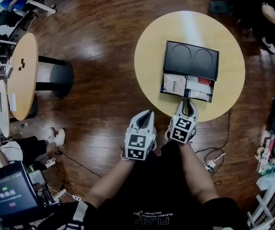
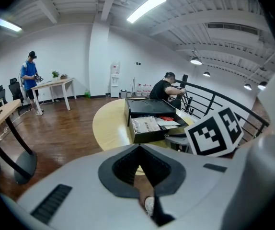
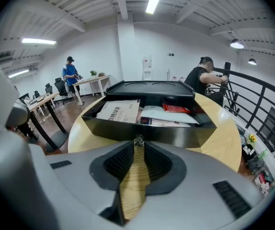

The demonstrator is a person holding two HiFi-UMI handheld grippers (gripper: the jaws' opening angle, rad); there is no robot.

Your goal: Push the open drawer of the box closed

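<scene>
A black box [image 1: 191,56] sits on the round yellow table [image 1: 149,56]. Its drawer [image 1: 187,86] is pulled out toward me, with papers and a red packet inside. My right gripper [image 1: 188,103] is shut, and its tips are right at the small knob [image 3: 138,140] on the drawer's front wall [image 3: 176,133]. My left gripper [image 1: 150,114] is also shut and holds nothing. It hangs over the floor beside the table's near edge, left of the drawer [image 2: 152,126]. In the left gripper view the right gripper's marker cube [image 2: 214,132] hides the drawer's near corner.
A second round table [image 1: 22,71] on a black base stands to the left. A seated person [image 1: 271,8] is beyond the table at the upper right. Cables [image 1: 214,162] lie on the wooden floor, and a railing [image 3: 252,104] runs along the right.
</scene>
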